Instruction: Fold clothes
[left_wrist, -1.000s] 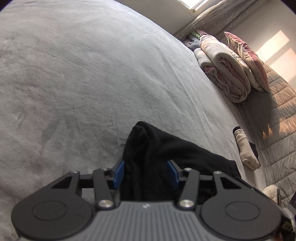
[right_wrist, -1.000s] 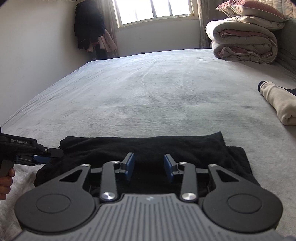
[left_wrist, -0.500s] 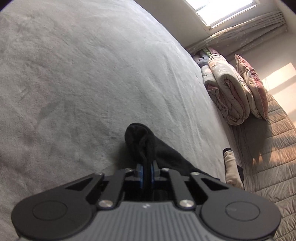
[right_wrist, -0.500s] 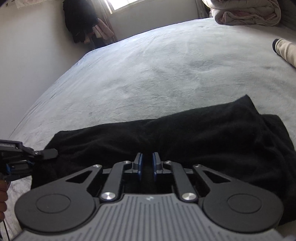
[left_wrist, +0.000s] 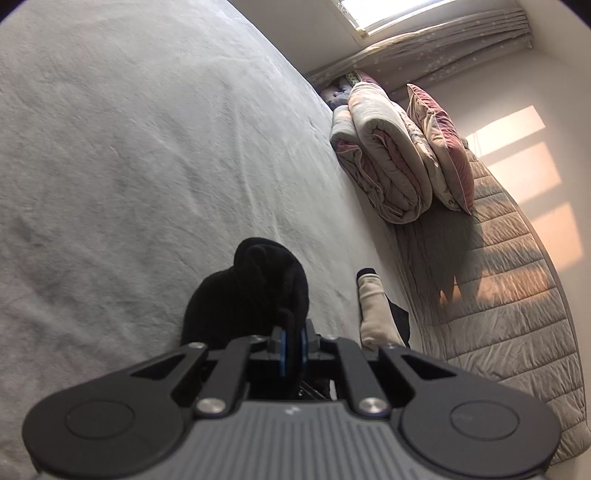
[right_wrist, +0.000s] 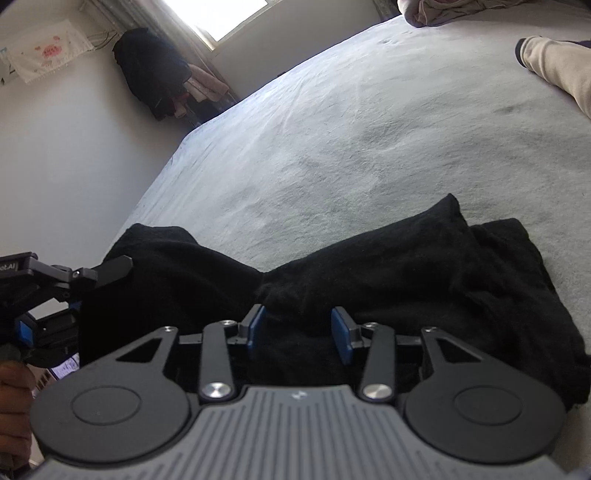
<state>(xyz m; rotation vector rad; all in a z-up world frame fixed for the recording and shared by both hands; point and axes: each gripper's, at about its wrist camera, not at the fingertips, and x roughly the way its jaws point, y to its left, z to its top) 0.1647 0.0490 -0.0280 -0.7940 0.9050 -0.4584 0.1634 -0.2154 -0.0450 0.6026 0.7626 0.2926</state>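
Observation:
A black garment (right_wrist: 406, 266) lies stretched across the grey bed (right_wrist: 332, 129). My left gripper (left_wrist: 293, 334) is shut on the garment's left end, and a bunched black fold (left_wrist: 255, 288) hangs lifted off the bed in front of it. In the right wrist view the left gripper (right_wrist: 110, 267) shows at the left edge, holding that raised end. My right gripper (right_wrist: 299, 326) sits low over the garment's near edge. Its jaws are opening, the blue pads (right_wrist: 256, 325) stand apart, and cloth lies loose between them.
A rolled beige garment (left_wrist: 375, 314) lies on the bed toward the padded headboard (left_wrist: 517, 295). A folded quilt (left_wrist: 380, 166) and a pillow (left_wrist: 443, 147) are stacked by the curtain. Dark clothes (right_wrist: 155, 81) hang in the room's far corner. A hand (right_wrist: 11, 387) holds the left gripper.
My left gripper shut on the garment's end and lifted it toward the right. My right gripper shut on the near edge, then opened again and rolled; the garment's middle has bunched.

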